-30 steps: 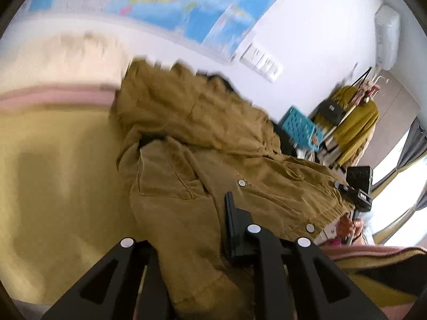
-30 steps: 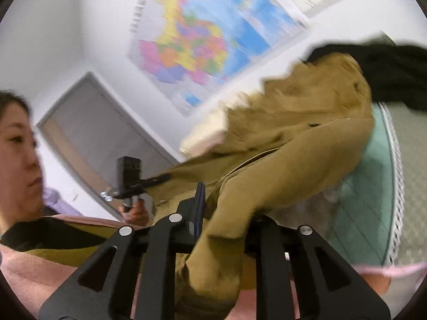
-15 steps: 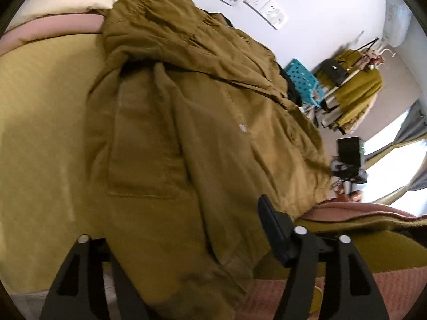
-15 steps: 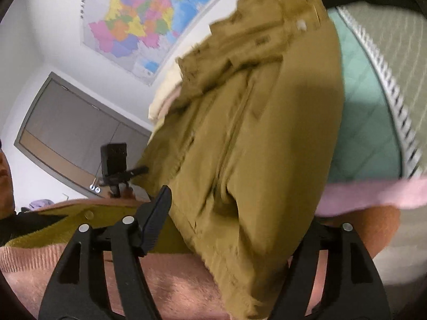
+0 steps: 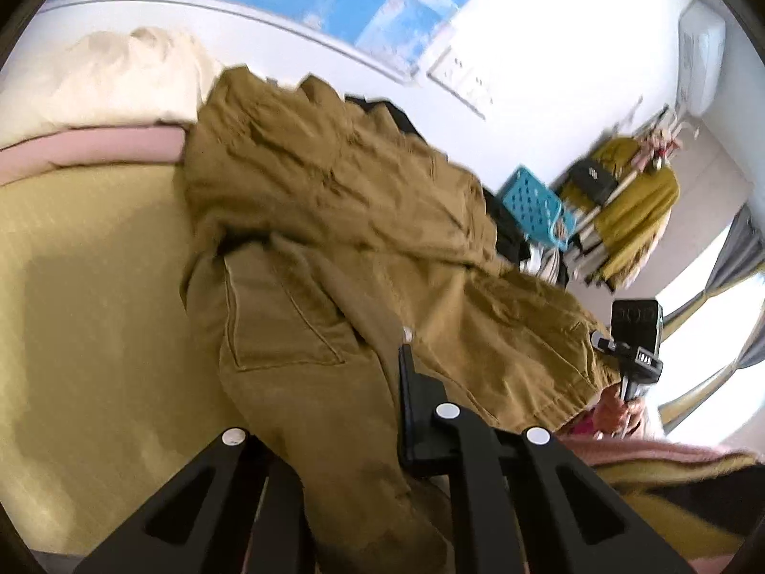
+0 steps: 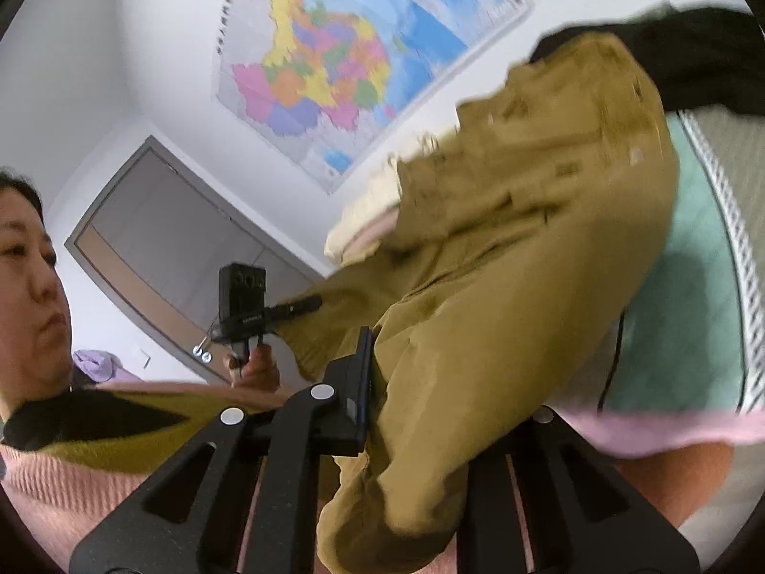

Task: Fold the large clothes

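A large olive-brown jacket (image 5: pixel 334 220) lies partly on the yellow bed cover (image 5: pixel 95 287) and is lifted at its near edge. My left gripper (image 5: pixel 344 411) is shut on the jacket's hem, with cloth bunched between its fingers. In the right wrist view the same jacket (image 6: pixel 516 296) hangs from my right gripper (image 6: pixel 425 411), which is shut on a fold of it. The cloth hides the right finger of each gripper. The other gripper (image 5: pixel 636 349) shows at the jacket's far corner, and likewise in the right wrist view (image 6: pixel 248 306).
A cream pillow (image 5: pixel 105 76) and pink blanket (image 5: pixel 95 153) lie at the bed's head. A black garment (image 6: pixel 693 57) lies beyond the jacket. A blue basket (image 5: pixel 530 201) and a clothes rack (image 5: pixel 631 201) stand by the wall. The person (image 6: pixel 28 258) stands close on the left.
Both grippers were open half a second ago with the jacket lying flatter; now both have closed on its edge and lifted it, and the views tilted up toward the wall map.
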Demonstrator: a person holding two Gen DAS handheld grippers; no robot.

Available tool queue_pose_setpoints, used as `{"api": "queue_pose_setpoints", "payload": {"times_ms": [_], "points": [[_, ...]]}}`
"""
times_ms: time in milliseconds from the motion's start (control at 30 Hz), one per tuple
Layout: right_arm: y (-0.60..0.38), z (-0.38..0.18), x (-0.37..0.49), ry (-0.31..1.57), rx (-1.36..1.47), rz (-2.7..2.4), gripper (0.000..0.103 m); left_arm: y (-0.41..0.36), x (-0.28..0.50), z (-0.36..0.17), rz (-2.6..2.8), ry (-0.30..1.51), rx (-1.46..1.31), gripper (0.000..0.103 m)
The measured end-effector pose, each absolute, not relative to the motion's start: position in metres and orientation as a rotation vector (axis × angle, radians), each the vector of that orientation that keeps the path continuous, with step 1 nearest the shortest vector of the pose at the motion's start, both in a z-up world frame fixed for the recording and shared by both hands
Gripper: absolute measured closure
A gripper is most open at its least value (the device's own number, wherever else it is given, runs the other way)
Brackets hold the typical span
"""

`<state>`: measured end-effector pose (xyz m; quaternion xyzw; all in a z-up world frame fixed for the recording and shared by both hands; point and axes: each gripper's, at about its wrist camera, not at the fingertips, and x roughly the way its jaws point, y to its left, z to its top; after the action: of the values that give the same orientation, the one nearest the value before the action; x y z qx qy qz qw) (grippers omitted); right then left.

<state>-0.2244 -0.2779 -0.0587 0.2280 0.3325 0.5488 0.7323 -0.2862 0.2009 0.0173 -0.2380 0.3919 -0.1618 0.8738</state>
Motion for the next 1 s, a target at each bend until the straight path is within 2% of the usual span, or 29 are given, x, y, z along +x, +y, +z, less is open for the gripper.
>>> {"api": "queue_pose_setpoints", "payload": {"times_ms": [433, 1000], "points": [[-0.289, 0.007, -0.164, 0.580, 0.569, 1.160, 0.095, 0.235, -0.234, 0.065, -0.312, 0.788, -0.551, 0.093], [-0.264, 0.037, -0.049, 0.622, 0.641, 1.056, 0.094, 0.256, -0.118, 0.101, -0.267, 0.873, -0.454, 0.090]]}}
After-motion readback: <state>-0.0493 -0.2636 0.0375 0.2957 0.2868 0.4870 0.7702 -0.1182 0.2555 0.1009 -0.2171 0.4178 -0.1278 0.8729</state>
